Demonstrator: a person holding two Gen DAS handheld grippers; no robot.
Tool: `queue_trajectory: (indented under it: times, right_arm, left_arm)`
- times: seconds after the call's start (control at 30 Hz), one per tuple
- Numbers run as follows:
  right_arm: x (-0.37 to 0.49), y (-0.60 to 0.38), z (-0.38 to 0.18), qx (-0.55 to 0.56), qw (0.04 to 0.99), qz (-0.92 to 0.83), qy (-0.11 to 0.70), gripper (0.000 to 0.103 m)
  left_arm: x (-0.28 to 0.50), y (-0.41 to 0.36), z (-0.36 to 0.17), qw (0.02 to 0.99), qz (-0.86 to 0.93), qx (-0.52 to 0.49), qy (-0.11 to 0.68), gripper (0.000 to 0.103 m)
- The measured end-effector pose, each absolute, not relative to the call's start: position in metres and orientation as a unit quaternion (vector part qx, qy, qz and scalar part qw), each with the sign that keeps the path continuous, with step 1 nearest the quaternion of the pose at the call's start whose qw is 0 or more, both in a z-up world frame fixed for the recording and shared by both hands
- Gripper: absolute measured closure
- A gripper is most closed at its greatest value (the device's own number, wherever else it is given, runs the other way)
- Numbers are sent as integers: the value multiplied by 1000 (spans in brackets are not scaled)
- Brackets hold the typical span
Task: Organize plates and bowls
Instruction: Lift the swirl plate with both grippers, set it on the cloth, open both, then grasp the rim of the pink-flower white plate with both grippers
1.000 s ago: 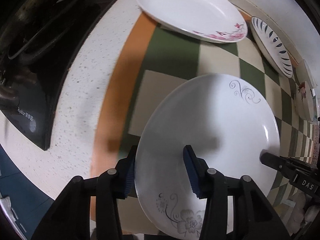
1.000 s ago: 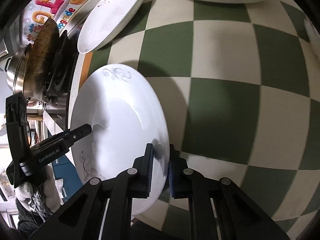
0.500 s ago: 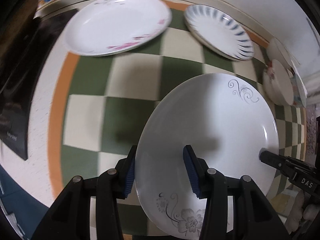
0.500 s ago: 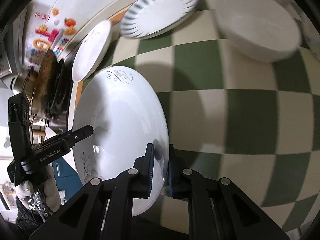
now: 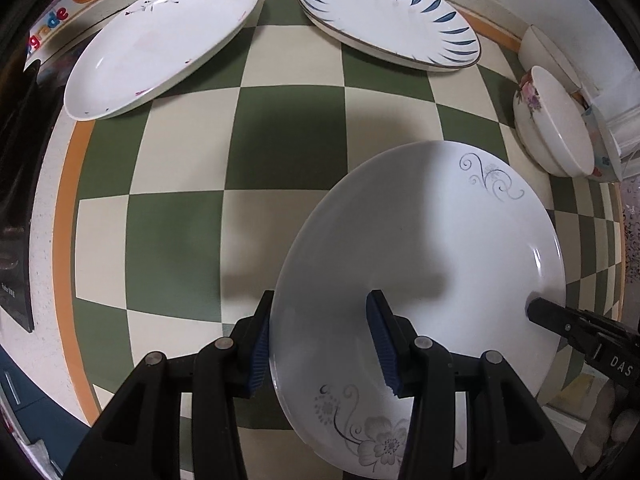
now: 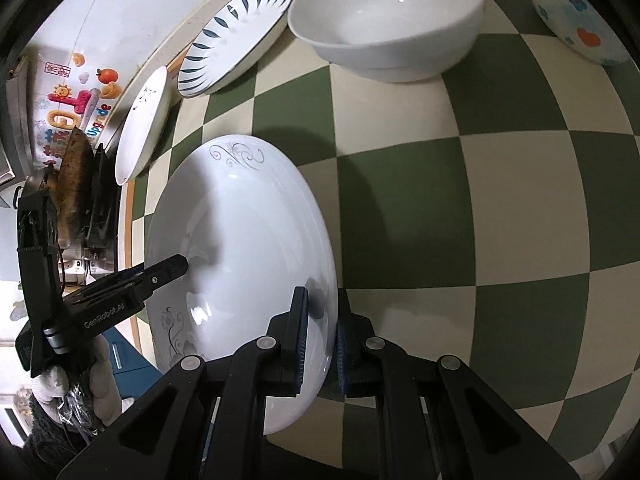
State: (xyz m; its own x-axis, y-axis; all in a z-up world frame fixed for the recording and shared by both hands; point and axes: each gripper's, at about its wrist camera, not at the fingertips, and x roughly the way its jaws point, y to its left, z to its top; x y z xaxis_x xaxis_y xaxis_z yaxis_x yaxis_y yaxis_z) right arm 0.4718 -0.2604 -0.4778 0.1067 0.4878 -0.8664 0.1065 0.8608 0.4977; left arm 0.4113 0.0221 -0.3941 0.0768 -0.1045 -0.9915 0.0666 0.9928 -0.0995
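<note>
A white plate with grey scroll and flower prints [image 5: 420, 264] hangs above the checked mat, held by both grippers. My left gripper [image 5: 320, 338] straddles its near rim, one pad below and one on top; I cannot tell whether the pads press the plate. My right gripper [image 6: 320, 330] is shut on the opposite rim [image 6: 326, 280]. Its fingertip shows in the left wrist view [image 5: 538, 312]. A white plate with pink marks [image 5: 160, 40] and a blue-leaf plate [image 5: 388, 16] lie at the back. A white bowl [image 6: 388, 20] stands beyond the held plate.
A flowered bowl [image 5: 552, 128] and another white bowl [image 5: 548, 48] stand at the right in the left wrist view. A bowl with coloured prints [image 6: 572, 12] sits at the far right. A stove with a pan [image 6: 76, 176] lies left of the green checked mat [image 5: 280, 140].
Both grippers have carried the plate rightwards, away from the stove and over the checked mat. The grip on the plate looks the same.
</note>
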Motion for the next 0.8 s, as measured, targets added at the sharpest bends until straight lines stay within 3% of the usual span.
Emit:
queue_trajectory:
  times: [0.3, 0.47, 0.7, 0.8]
  right_arm:
    - [478, -257, -486, 221, 697, 141, 667, 89]
    - [484, -266, -479, 240, 687, 143, 671, 88]
    - [491, -273, -397, 223, 726, 164, 630, 88]
    - [515, -243, -367, 199, 731, 203, 621, 77]
  left_arm:
    - [422, 17, -402, 728, -38, -20, 684, 60]
    - [425, 34, -372, 742, -18, -33, 669, 60]
    - [428, 91, -288, 796, 55, -99, 595, 60]
    - [437, 120, -275, 804, 86, -117, 577, 55]
